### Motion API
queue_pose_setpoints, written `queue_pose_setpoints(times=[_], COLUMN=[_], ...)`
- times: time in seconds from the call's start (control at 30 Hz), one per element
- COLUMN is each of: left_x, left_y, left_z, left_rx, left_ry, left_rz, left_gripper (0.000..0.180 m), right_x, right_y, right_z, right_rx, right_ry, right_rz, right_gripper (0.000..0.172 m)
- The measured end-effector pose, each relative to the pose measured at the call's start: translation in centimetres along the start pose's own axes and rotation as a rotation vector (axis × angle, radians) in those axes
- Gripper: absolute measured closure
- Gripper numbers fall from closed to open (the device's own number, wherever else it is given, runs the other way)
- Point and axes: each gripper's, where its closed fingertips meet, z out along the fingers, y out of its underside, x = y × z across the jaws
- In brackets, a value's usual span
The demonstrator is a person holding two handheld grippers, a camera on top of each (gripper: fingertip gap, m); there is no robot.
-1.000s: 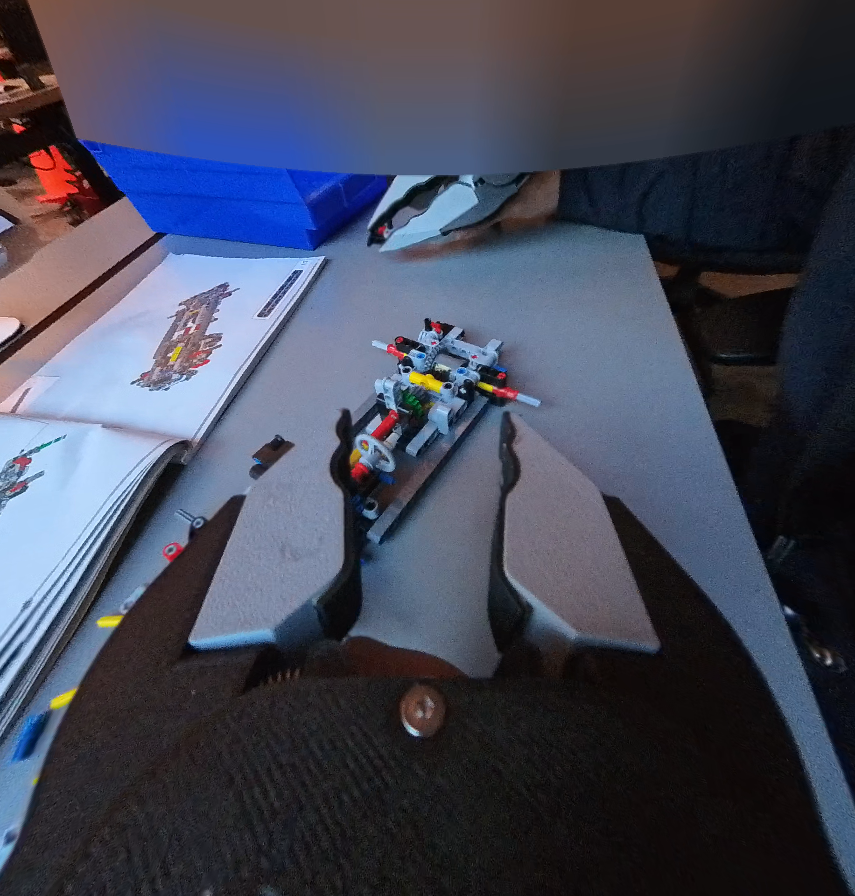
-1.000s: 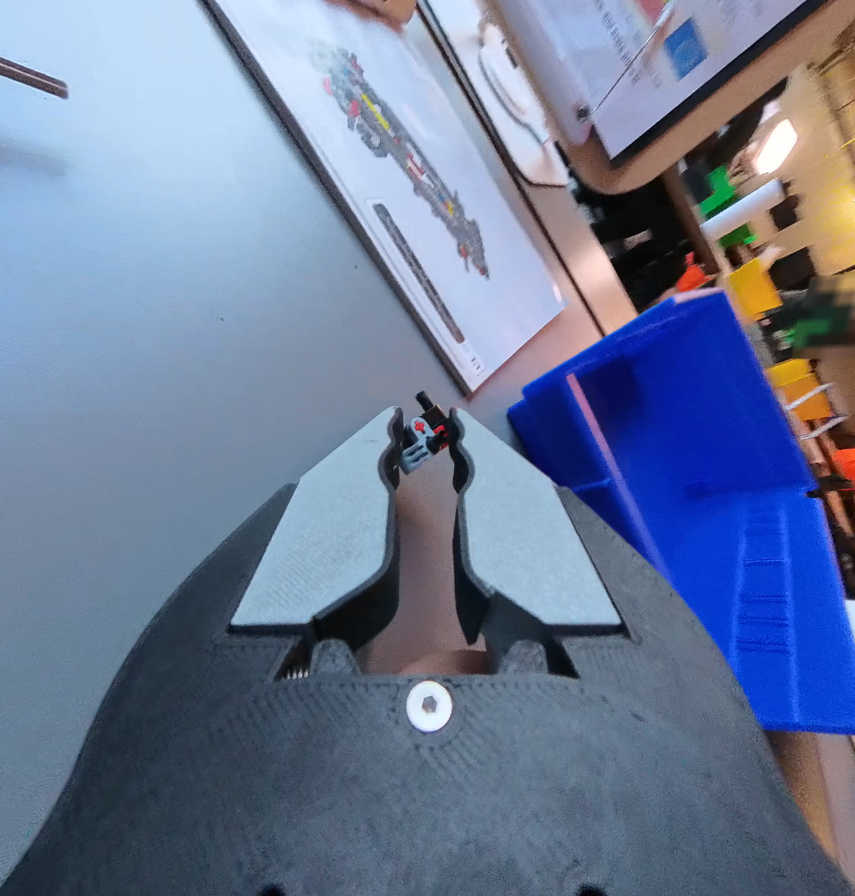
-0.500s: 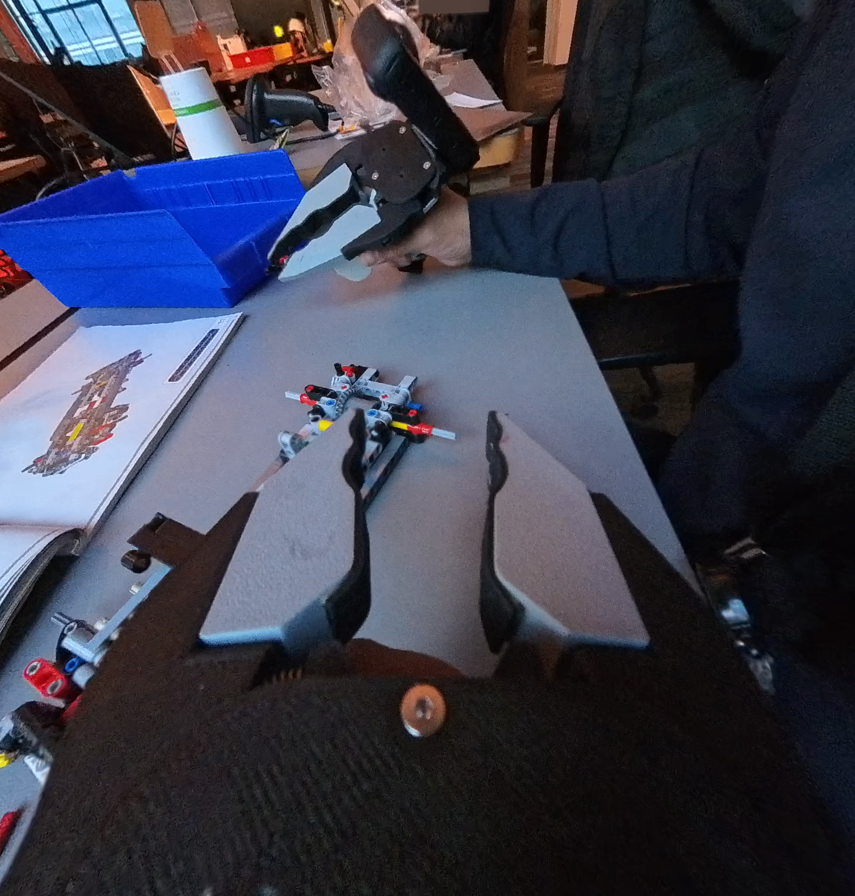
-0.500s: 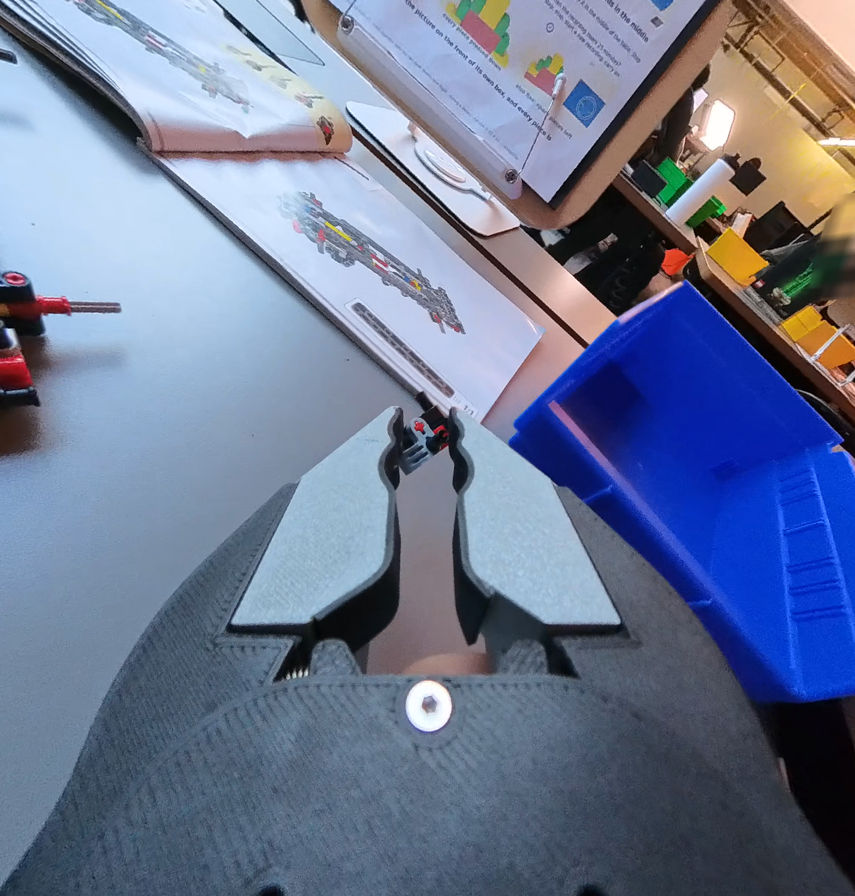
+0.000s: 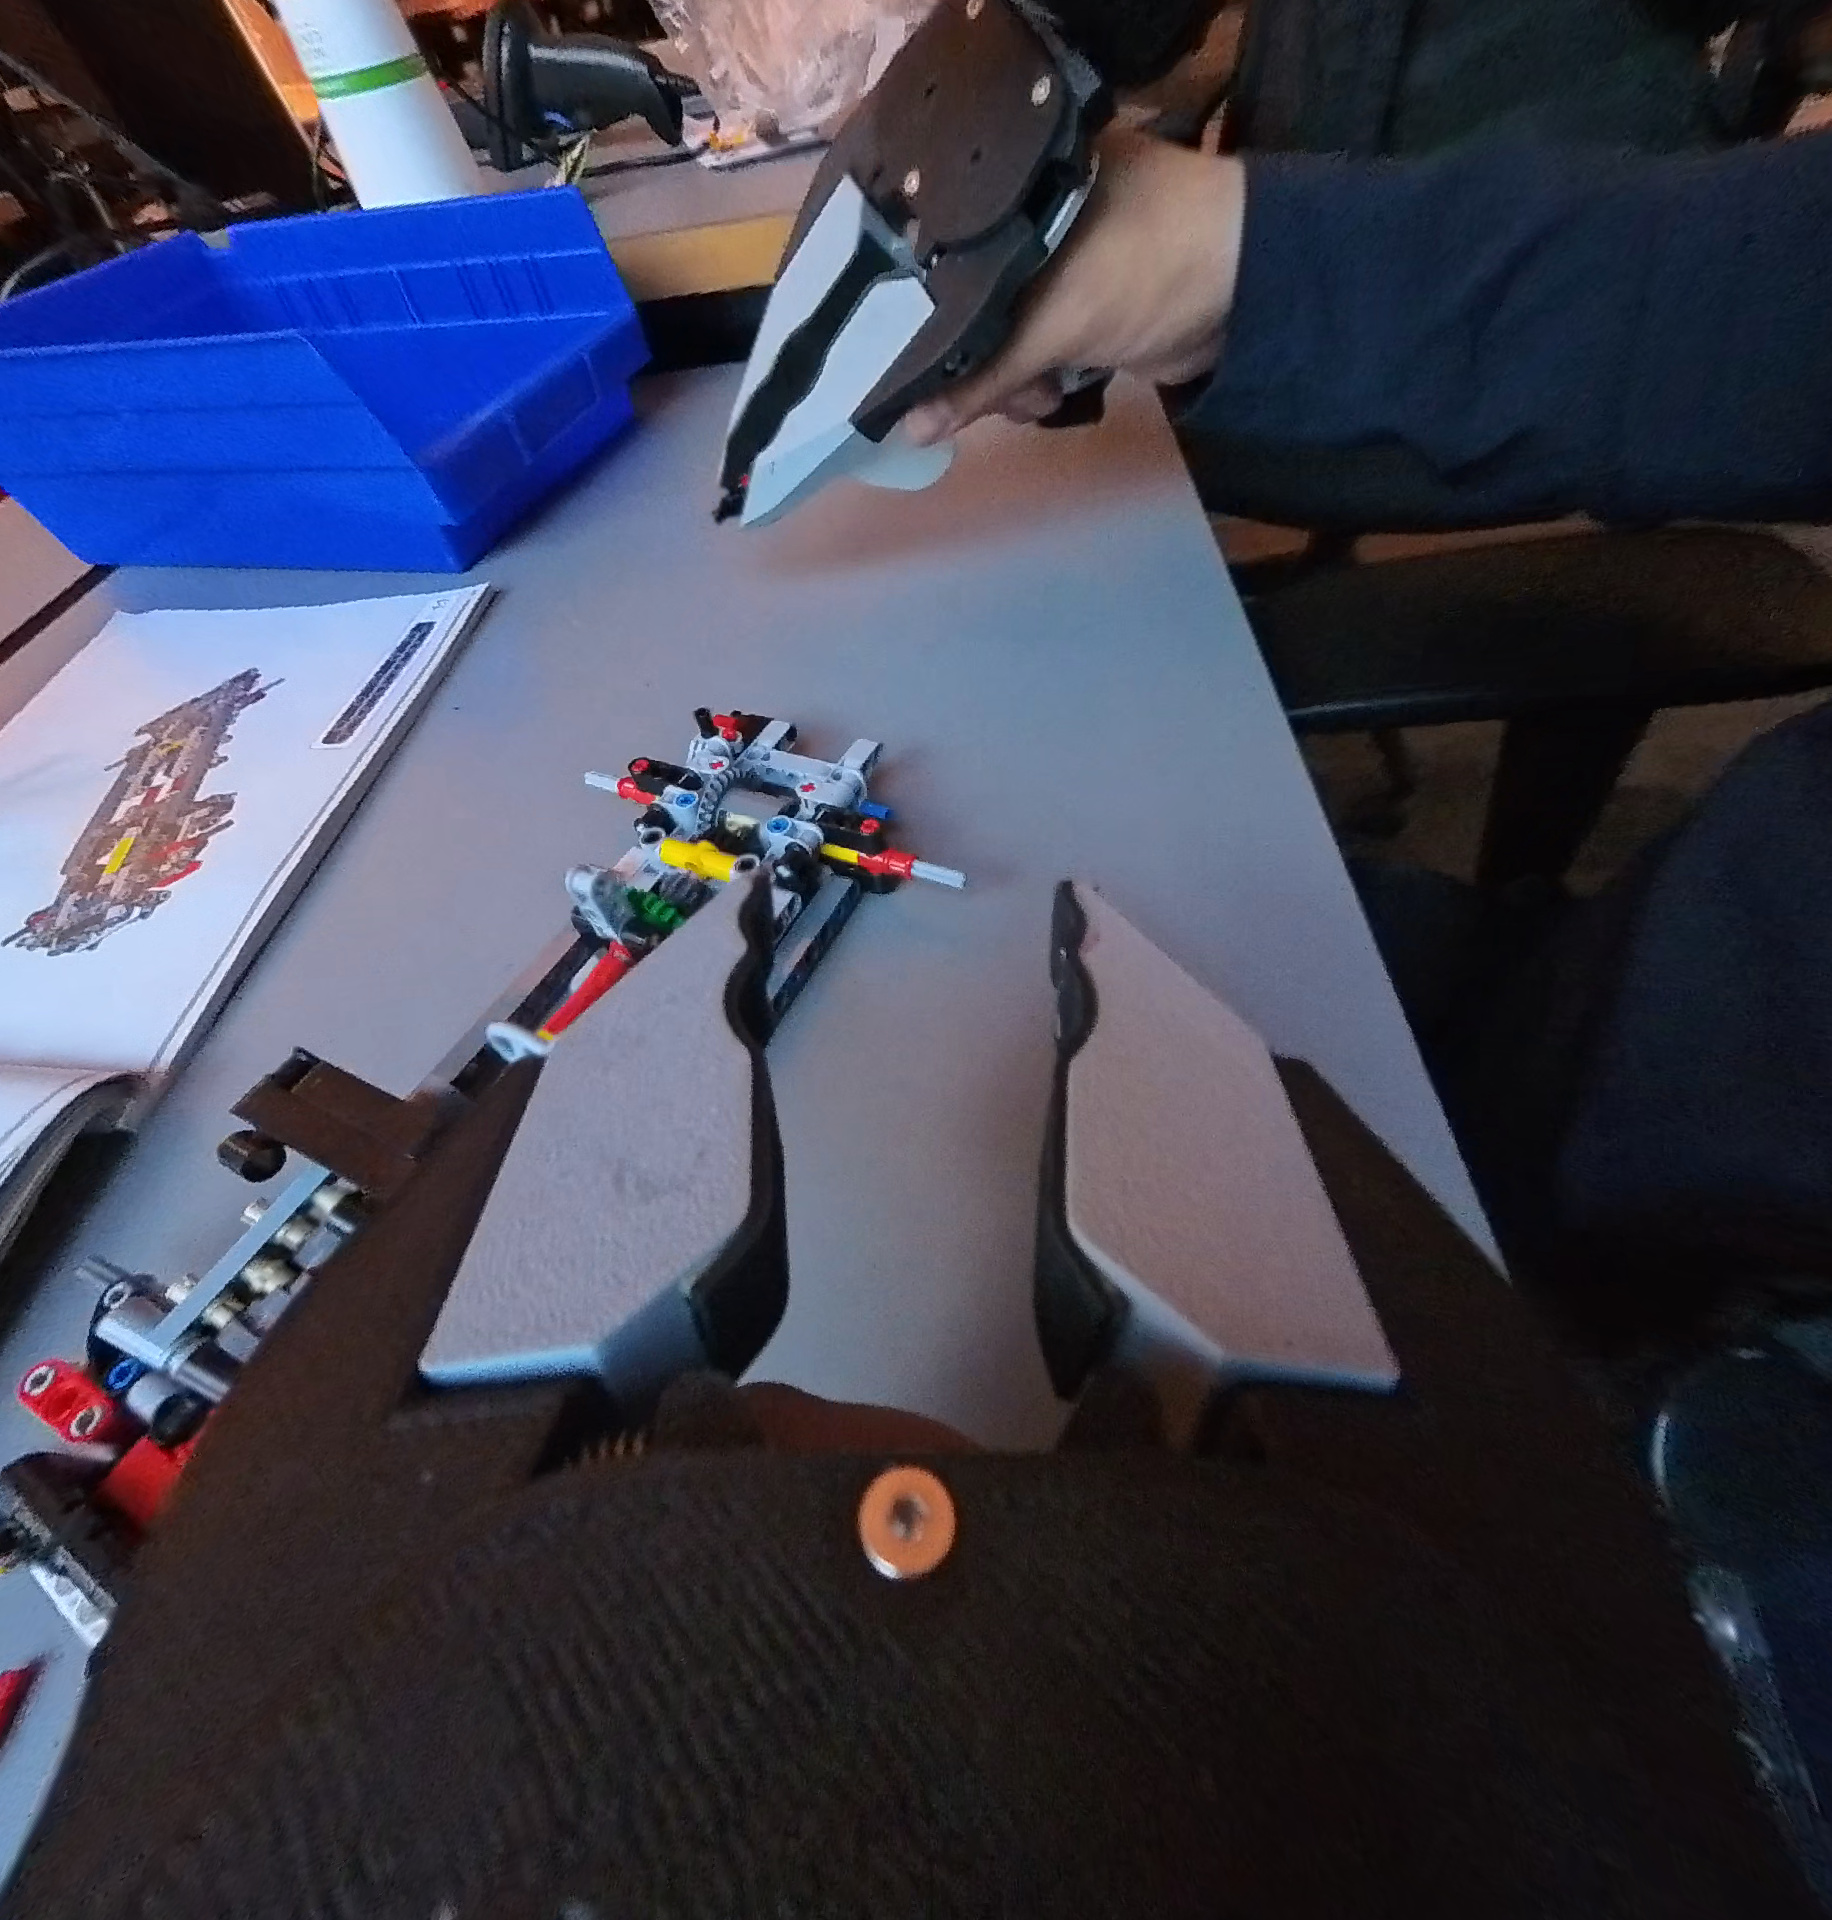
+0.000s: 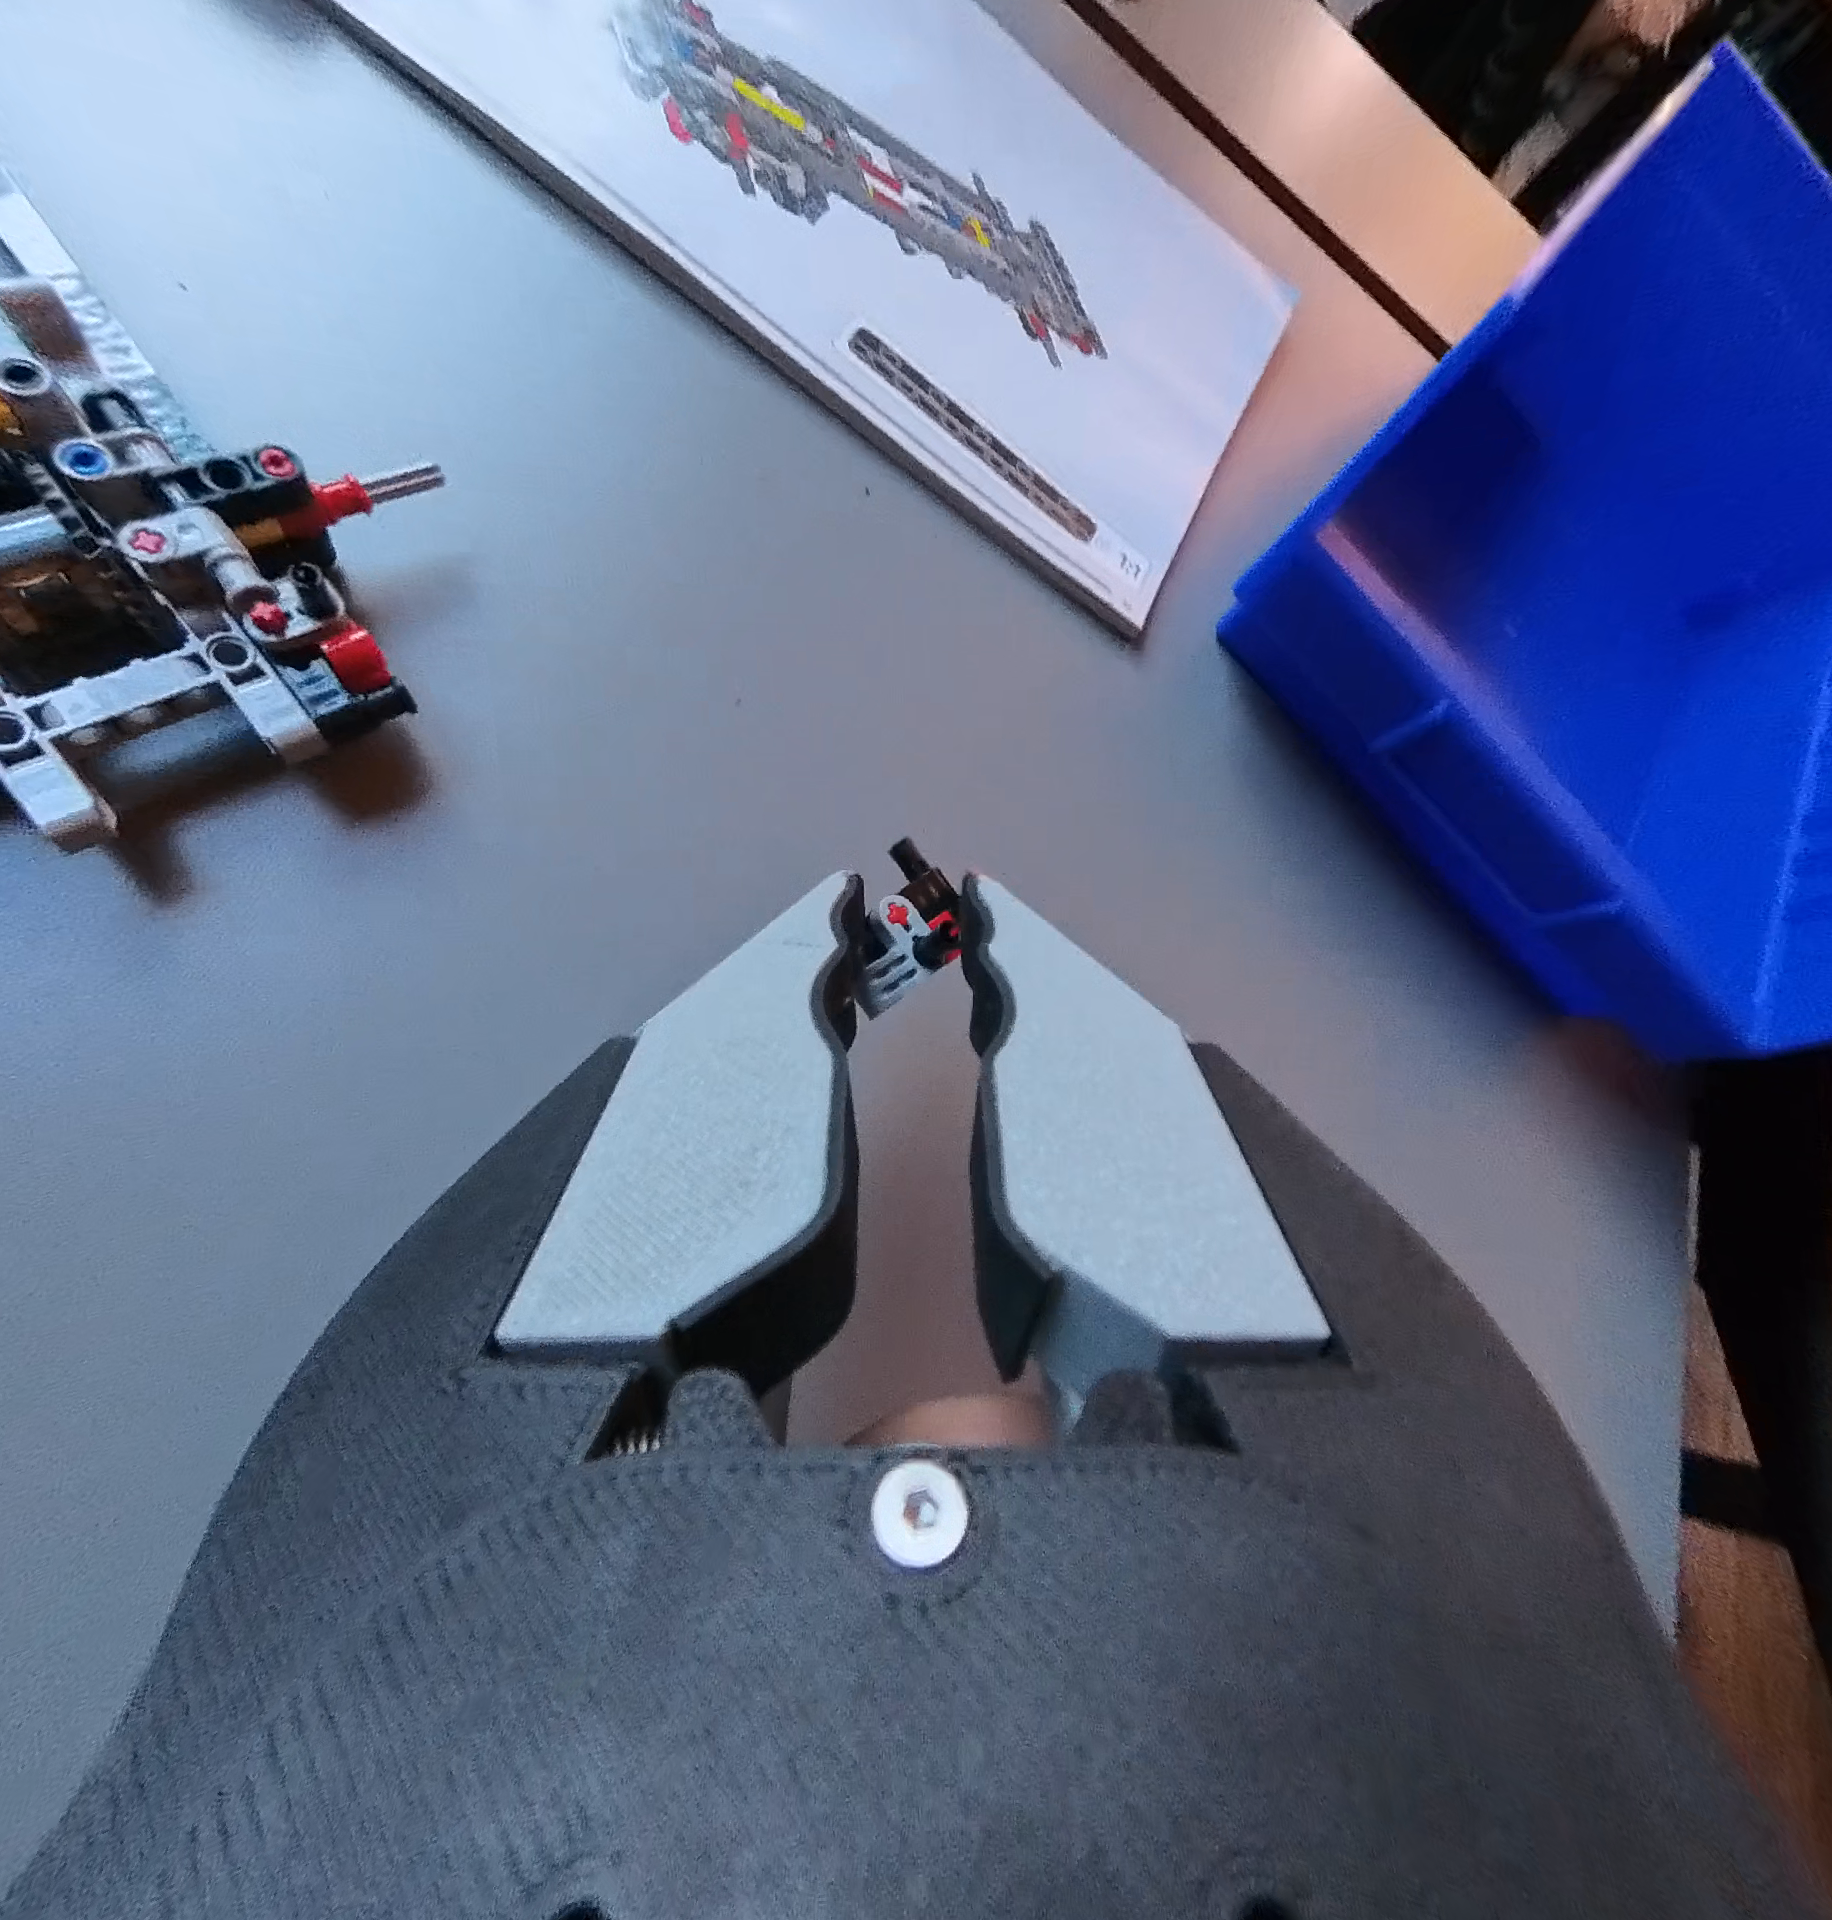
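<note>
A brick-built chassis [image 5: 746,831] of grey, black, red and yellow parts lies on the grey table [image 5: 1047,675]. My left gripper [image 5: 907,904] is open and empty, low over the table just right of the chassis' near end. My right gripper [image 6: 907,904] is shut on a small grey, black and red brick piece [image 6: 907,940], held above the table. In the left wrist view the right gripper [image 5: 746,499] hangs beyond the chassis, held by a hand [image 5: 1130,281]. The chassis' end also shows at the left of the right wrist view [image 6: 164,613].
An open instruction booklet [image 5: 143,810] lies left of the chassis. A blue bin [image 5: 299,364] stands at the back left, also at the right in the right wrist view [image 6: 1618,623]. Loose brick parts [image 5: 164,1330] lie near my left gripper. The table edge [image 5: 1338,935] runs along the right. The left gripper's tips are roughly 25 cm from the right gripper's.
My left gripper's view rose and tilted, and its jaws narrowed then widened a little. My right gripper swung with the small piece still in it, coming nearer the chassis.
</note>
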Motion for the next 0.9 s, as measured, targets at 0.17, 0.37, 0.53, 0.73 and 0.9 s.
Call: queue_pose_setpoints(times=[0.17, 0.37, 0.53, 0.73, 0.9], left_x=[1.2, 2.1, 1.9, 1.1, 0.8], left_y=[0.8, 1.9, 2.1, 2.4, 2.7], left_z=[0.4, 0.9, 1.1, 0.8, 1.0], left_rx=[-0.063, -0.135, -0.155, -0.166, -0.191], left_ry=[-0.031, -0.067, -0.091, -0.102, -0.048], left_rz=[0.151, 0.302, 0.322, 0.268, 0.166], left_gripper=[0.129, 0.129, 0.129, 0.129, 0.125], right_x=[-1.5, -4.3, -6.1, -7.7, -8.6], right_y=[0.7, 0.7, 0.3, 0.4, 1.3], right_z=[-1.3, -1.7, -1.7, -1.1, -1.7], right_rx=[-0.048, -0.034, -0.019, -0.008, -0.055], right_ry=[-0.018, -0.094, -0.149, -0.183, -0.205], right_rz=[0.049, 0.036, 0.035, -0.02, -0.019], right_gripper=[0.157, 0.157, 0.157, 0.157, 0.144])
